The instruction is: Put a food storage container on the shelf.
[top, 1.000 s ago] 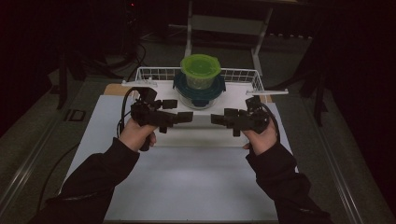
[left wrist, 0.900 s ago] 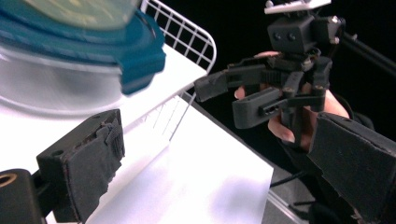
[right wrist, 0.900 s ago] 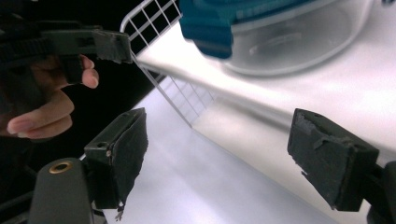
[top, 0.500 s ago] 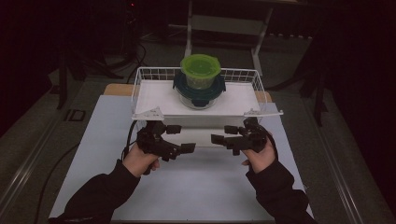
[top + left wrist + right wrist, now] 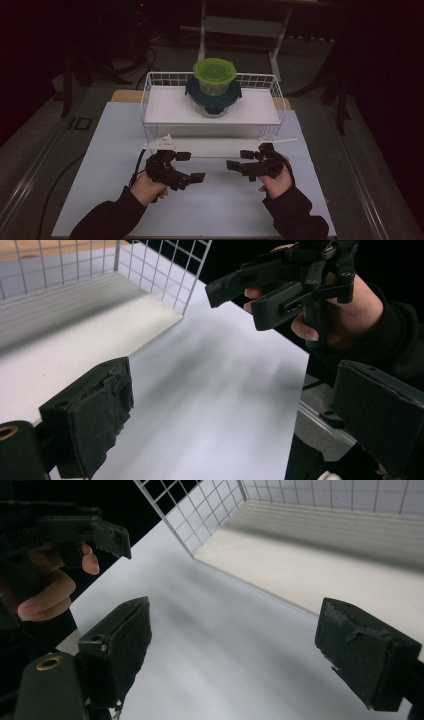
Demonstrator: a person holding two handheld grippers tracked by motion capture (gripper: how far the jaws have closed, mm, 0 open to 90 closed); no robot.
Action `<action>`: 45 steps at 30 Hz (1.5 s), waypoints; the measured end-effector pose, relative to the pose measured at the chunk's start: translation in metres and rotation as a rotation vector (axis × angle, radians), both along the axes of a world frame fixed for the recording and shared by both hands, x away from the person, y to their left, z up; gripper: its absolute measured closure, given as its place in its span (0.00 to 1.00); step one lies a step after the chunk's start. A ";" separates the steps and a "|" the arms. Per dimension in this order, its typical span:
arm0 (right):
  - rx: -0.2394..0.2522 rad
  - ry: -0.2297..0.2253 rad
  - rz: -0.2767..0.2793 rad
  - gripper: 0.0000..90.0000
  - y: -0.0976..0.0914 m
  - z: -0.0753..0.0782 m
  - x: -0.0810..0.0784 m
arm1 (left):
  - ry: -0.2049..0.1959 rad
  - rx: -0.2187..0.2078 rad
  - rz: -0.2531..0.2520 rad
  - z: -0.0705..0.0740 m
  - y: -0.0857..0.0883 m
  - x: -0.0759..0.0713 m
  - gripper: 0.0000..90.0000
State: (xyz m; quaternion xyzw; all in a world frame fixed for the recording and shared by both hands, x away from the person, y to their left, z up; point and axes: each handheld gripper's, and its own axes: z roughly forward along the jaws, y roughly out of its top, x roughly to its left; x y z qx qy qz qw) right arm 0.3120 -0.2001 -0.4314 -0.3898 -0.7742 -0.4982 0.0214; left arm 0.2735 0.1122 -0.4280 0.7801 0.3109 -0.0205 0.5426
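My left gripper [image 5: 190,166] and right gripper [image 5: 239,159] hang low over the white table top [image 5: 225,210], just in front of a white wire basket [image 5: 150,107], tips turned toward each other. Both are open with nothing between the jaws. The right gripper's jaws have just opened a little wider. In the left gripper view my own gripper [image 5: 235,415] frames bare table, with the right gripper [image 5: 285,285] beyond it. The right gripper view shows its gripper [image 5: 242,650] over the table and the left gripper [image 5: 85,530] at upper left.
In the basket a green-lidded tub [image 5: 215,75] sits on a dark teal-lidded glass bowl [image 5: 212,97]. A white board [image 5: 220,147] sticks out under the basket's front. Basket mesh [image 5: 165,270] and mesh [image 5: 200,515] stand close to both grippers. Dark floor and stands surround the table.
Both hands have sunk from basket height to just above the table and drawn back toward the person. Both grippers stay empty.
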 end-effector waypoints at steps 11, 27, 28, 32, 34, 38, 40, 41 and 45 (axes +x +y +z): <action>-0.011 -0.023 0.016 0.16 -0.010 -0.026 -0.012 | -0.016 0.042 -0.022 -0.025 0.003 -0.012 0.03; -0.074 0.003 -0.018 0.16 -0.031 -0.060 -0.029 | -0.011 0.054 -0.024 -0.056 0.013 -0.023 0.03; -0.083 0.004 -0.021 0.16 -0.032 -0.061 -0.030 | -0.003 0.042 -0.018 -0.060 0.016 -0.024 0.03; -0.087 -0.019 -0.024 0.16 -0.039 -0.065 -0.037 | 0.004 0.047 -0.013 -0.067 0.021 -0.027 0.03; -0.101 -0.025 -0.029 0.16 -0.042 -0.067 -0.039 | 0.000 0.048 -0.012 -0.070 0.024 -0.028 0.03; -0.106 -0.014 -0.039 0.16 -0.049 -0.068 -0.042 | 0.001 0.052 -0.005 -0.075 0.029 -0.031 0.03; -0.106 -0.025 -0.045 0.16 -0.053 -0.070 -0.044 | 0.000 0.050 0.000 -0.076 0.031 -0.033 0.03; -0.112 -0.034 -0.045 0.16 -0.055 -0.070 -0.045 | 0.000 0.051 0.002 -0.076 0.032 -0.033 0.03; -0.133 -0.057 -0.055 0.16 -0.060 -0.073 -0.049 | -0.014 0.045 0.014 -0.077 0.037 -0.037 0.03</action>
